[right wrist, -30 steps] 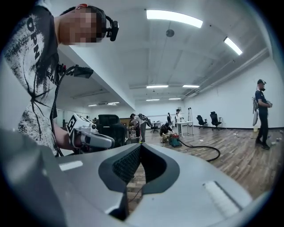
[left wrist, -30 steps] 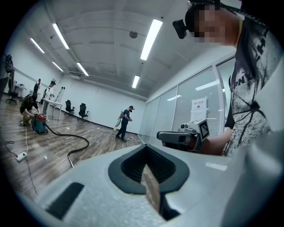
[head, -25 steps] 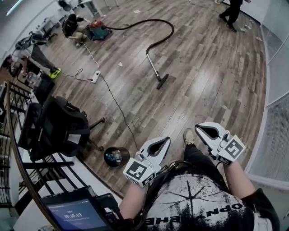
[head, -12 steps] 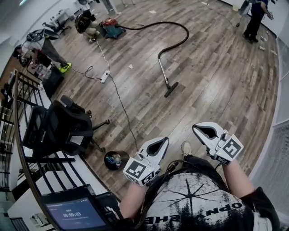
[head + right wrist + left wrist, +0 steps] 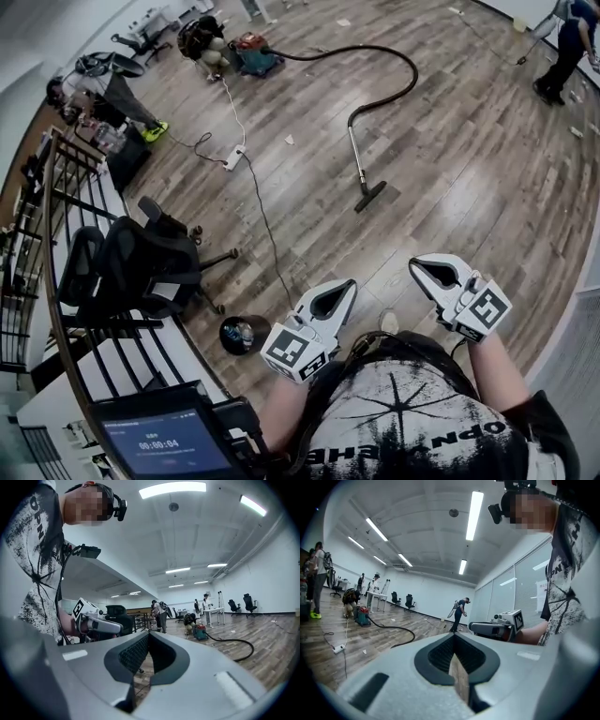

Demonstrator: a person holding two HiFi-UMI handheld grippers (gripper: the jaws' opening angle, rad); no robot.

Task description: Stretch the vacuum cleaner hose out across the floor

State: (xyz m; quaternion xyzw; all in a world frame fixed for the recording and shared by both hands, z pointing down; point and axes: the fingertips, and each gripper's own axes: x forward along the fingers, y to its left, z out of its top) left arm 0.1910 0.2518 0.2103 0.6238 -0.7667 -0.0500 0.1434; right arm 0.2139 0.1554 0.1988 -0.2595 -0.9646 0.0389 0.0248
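The black vacuum hose [image 5: 398, 58] arcs across the wood floor far ahead, from the canister [image 5: 253, 54] round to the metal wand [image 5: 358, 157] and floor head [image 5: 370, 197]. Both grippers are held close to my body, well short of it. My left gripper [image 5: 342, 289] is shut with nothing in it, and my right gripper [image 5: 424, 267] is shut and empty too. The left gripper view shows its closed tips [image 5: 453, 637], the hose [image 5: 401, 631] and the canister [image 5: 361, 617] in the distance. In the right gripper view, beyond the closed tips [image 5: 147, 635], lies the hose [image 5: 234, 641].
A black office chair [image 5: 150, 262] and a small bin [image 5: 242, 335] stand by a railing [image 5: 56, 234] on my left. A power strip [image 5: 234, 157] trails its cable across the floor. A person [image 5: 202, 37] crouches by the canister; another [image 5: 572, 37] stands far right.
The head view has swung, so the vacuum and hose sit lower and further right in frame. Both grippers stay shut and near my body.
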